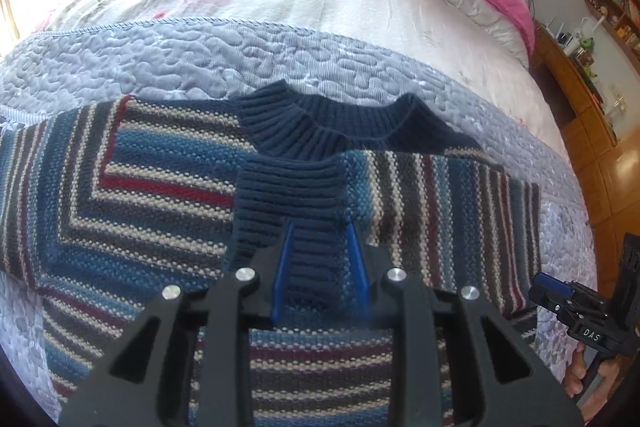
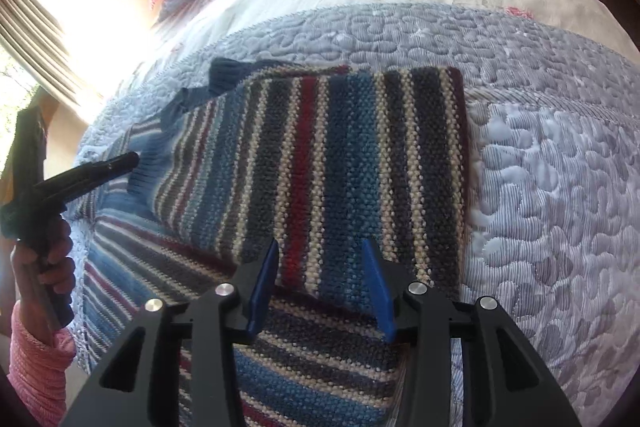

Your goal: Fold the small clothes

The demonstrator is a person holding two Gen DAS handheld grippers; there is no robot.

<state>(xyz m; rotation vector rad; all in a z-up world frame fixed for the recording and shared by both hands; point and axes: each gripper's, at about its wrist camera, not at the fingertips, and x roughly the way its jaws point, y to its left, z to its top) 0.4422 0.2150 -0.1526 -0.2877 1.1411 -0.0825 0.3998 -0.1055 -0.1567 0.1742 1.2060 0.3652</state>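
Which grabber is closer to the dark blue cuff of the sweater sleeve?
The left. The left gripper has its open fingers right around the navy cuff. The right gripper hovers open over the sweater's striped sleeve, off to the cuff's right side.

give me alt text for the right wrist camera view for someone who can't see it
A striped knit sweater lies partly folded on a lavender quilted bedspread, one sleeve laid across its body. The right tool hovers over it with its blue fingers apart, holding nothing. At left, a hand in a pink sleeve holds the left tool.
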